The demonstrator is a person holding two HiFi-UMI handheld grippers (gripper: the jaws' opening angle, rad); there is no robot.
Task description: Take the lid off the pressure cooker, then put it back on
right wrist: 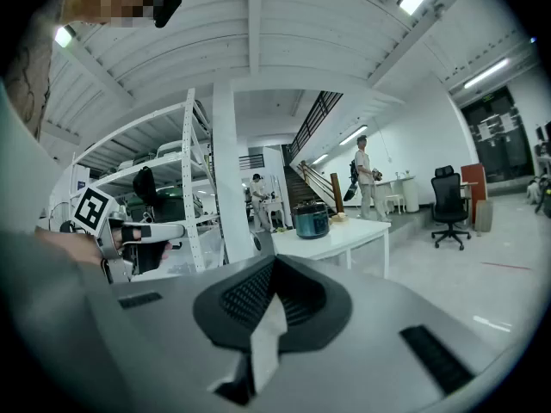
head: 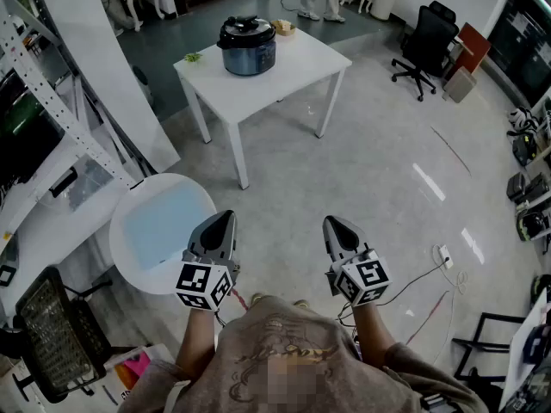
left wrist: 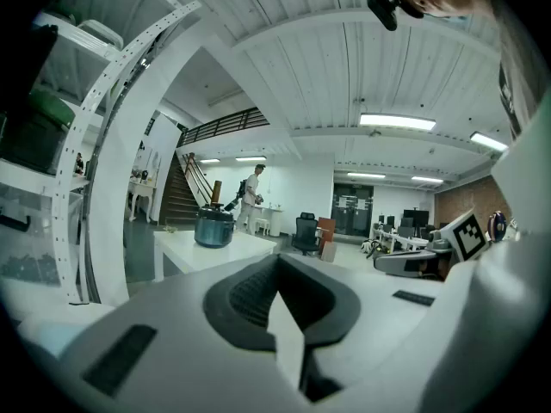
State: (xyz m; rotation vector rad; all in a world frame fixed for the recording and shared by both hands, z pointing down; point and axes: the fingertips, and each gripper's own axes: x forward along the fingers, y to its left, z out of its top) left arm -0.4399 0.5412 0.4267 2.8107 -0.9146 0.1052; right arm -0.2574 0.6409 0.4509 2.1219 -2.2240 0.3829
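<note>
While the person stands well back, the tabletop (head: 288, 80) carries the pressure cooker (head: 248, 52) | lid (head: 246, 29) on | left tongs (head: 224, 220), right tongs (head: 332, 224): pressed together, empty | step: approach, I judge | next: walk up, spread the tongs at the lid.

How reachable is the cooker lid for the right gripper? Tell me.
Likely not yet: the right gripper sits well short of the lid, with floor between. Nothing blocks walking up.

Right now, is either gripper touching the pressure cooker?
No, the left gripper and right gripper hover over floor, far from the pressure cooker on the table.
</note>
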